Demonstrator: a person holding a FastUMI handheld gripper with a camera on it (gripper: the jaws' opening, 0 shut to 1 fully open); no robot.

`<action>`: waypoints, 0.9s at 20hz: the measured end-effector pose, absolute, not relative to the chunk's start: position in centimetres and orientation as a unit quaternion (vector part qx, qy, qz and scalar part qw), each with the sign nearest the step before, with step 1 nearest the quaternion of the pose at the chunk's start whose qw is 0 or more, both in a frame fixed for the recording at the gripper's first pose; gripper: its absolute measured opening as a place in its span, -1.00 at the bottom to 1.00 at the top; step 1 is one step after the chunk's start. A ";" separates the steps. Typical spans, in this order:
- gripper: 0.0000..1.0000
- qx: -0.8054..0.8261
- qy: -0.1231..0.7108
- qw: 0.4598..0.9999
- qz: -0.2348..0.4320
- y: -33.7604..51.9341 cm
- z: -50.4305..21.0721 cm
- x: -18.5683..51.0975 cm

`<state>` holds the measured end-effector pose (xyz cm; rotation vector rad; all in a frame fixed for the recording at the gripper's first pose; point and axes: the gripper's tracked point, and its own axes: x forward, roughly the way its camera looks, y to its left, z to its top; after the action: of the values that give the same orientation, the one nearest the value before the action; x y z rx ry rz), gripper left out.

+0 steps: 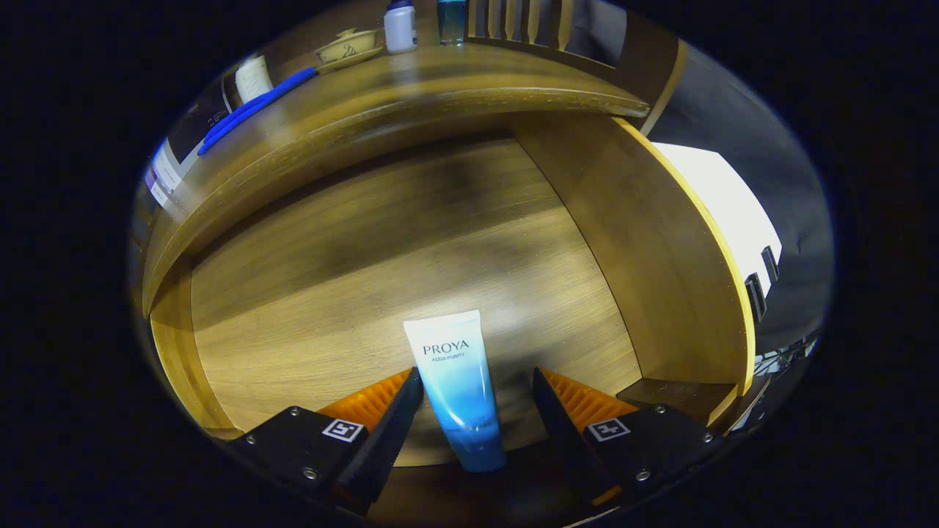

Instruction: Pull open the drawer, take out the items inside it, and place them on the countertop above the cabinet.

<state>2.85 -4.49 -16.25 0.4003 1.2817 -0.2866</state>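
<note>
Reaching into the open drawer [411,293], you have the gripper [477,389] placed around the tube [456,381], with its fingers spread apart and not yet pressing on it. The tube lies flat on the drawer floor, between the two fingers, a little closer to the left one, with its cap end toward you and its flat end pointing to the back of the drawer. For a good grasp, I think you should first move slightly left so the tube sits in the middle, then close slowly on its body, because the tube is probably soft and can slip or bend. After this, lift it straight up before going to the countertop [440,81] above the tube, where a white bottle [400,26] and a blue strip [253,110] already stand.
</note>
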 end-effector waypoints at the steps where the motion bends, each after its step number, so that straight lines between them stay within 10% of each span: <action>1: 0.88 0.190 0.595 0.770 -0.132 -4.4 -16.1 2.8; 9: 0.73 0.206 0.588 0.768 -0.147 -3.7 -16.1 3.0; 12: 0.09 0.182 0.569 0.787 -0.154 -3.5 -15.9 3.1; 18: -0.03 0.209 0.499 0.833 -0.119 -1.8 -14.3 5.2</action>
<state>5.17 -1.75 -14.26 0.4437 1.0573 -0.2531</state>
